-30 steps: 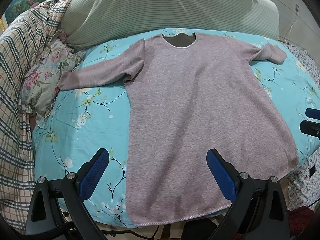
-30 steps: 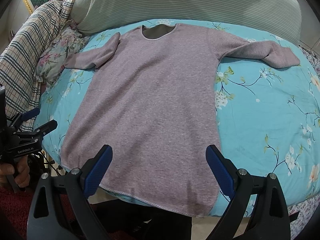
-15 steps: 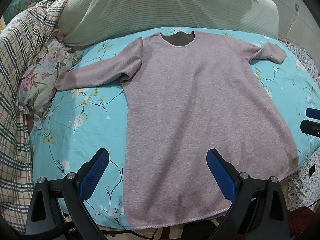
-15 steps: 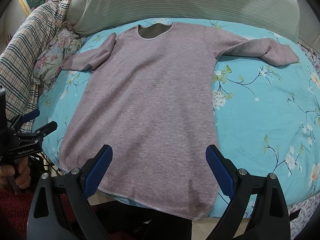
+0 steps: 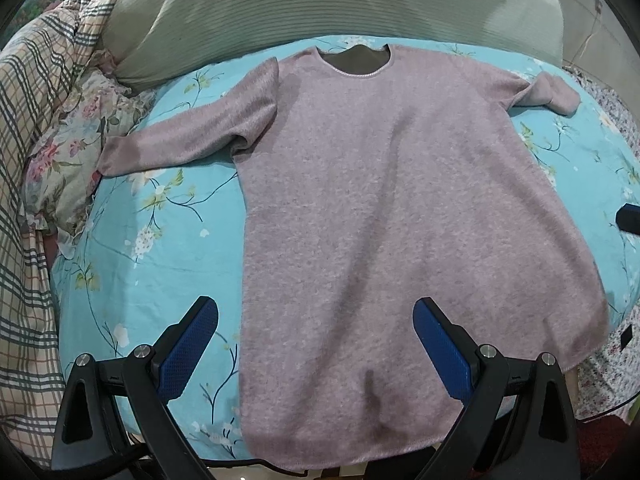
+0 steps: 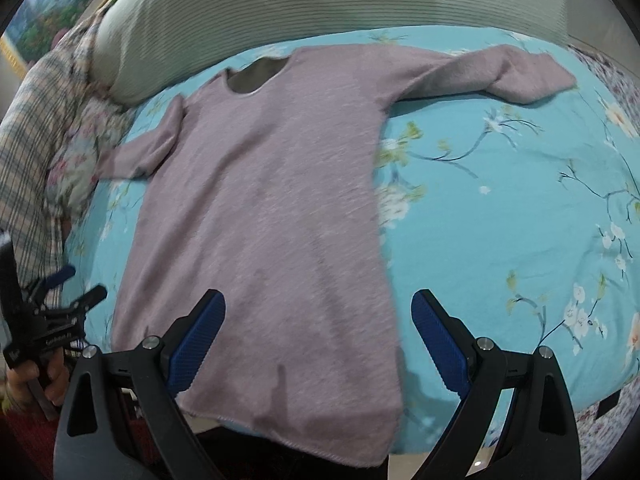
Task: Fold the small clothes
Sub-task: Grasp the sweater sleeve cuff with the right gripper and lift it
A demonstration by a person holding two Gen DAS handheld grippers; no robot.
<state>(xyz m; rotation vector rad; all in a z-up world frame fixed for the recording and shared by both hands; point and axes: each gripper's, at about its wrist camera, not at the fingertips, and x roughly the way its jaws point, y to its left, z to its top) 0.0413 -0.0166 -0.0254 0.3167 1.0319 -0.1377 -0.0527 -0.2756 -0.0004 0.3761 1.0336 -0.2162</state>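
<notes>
A pink long-sleeved top (image 5: 400,208) lies flat on the turquoise floral sheet (image 5: 160,248), below a striped green bolster (image 5: 320,4), left gripper (image 5: 316,344) and right gripper (image 6: 318,336) both spread, empty.

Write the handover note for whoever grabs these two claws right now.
Left claw: open, empty, over the near hem.
Right claw: open, empty, over the hem's right corner.
Pink long-sleeved top: lies flat, front up, on the blue floral sheet, neckline toward the striped pillow; both sleeves spread out.
Done: garment laid out.
Left: every fold; none started yet.
</notes>
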